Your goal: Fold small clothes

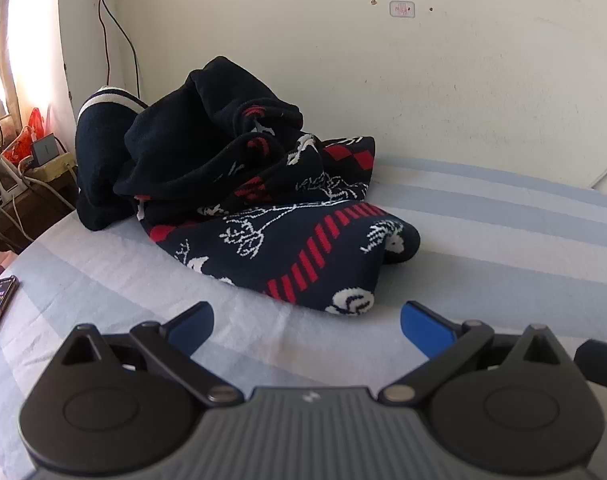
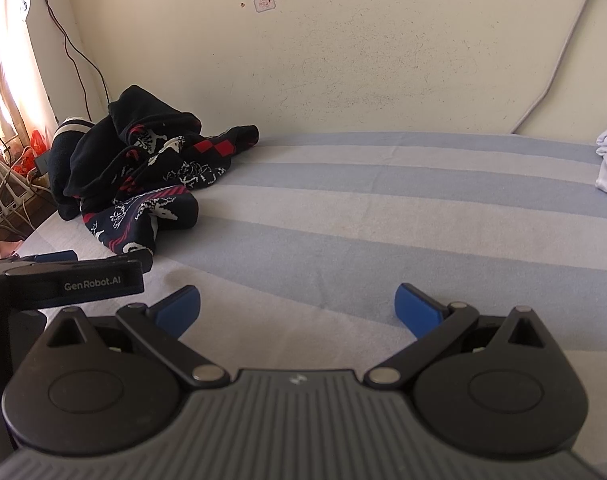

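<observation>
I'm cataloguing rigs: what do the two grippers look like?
Left gripper and right gripper match: blue fingers on black linkage arms with silver pivots, rounded black housings, ribbed grey body. The left one's side reads "GenRobot.AI" in the right wrist view.

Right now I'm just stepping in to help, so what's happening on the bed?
Nothing is being handled yet. A dark patterned knit garment lies crumpled on the striped bedsheet near the wall. The left tool sits open just in front of it, touching nothing. The right tool is open too, over bare sheet. Folding has not started.
</observation>
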Motion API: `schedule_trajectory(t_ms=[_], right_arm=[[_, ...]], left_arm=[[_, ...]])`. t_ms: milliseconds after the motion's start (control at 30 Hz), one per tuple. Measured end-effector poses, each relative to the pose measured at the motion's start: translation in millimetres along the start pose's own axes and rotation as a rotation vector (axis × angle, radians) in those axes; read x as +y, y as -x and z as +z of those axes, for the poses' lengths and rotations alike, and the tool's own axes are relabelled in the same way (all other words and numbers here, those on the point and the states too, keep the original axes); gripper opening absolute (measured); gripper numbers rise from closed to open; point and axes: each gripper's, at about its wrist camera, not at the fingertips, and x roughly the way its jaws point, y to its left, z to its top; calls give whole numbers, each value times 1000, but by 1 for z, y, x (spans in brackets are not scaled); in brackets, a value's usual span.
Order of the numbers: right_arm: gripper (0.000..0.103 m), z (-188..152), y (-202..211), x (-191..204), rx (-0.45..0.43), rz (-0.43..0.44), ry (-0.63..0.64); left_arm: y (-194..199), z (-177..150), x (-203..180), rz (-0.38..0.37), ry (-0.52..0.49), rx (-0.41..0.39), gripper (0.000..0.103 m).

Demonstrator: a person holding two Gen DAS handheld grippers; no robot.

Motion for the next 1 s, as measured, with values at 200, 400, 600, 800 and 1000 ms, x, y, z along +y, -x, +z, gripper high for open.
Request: schedule_trajectory(t_ms=[200,400,600,800,1000], right_arm=[[103,0,0,0,0,0,0],[103,-1,0,0,-4,5,-7],[101,0,4,-8,-46,14,-66],[54,2,10,-18,-85,62,-136],[52,60,-10,18,-100,229,-165]], left_arm=[[0,0,0,-1,-2,2,103],[0,0,3,-17,12,-5,103],[3,1,12,-68,32,-2,103],[9,2,58,-48,18,-56,103],[-8,4,123,39,181,-71,103]])
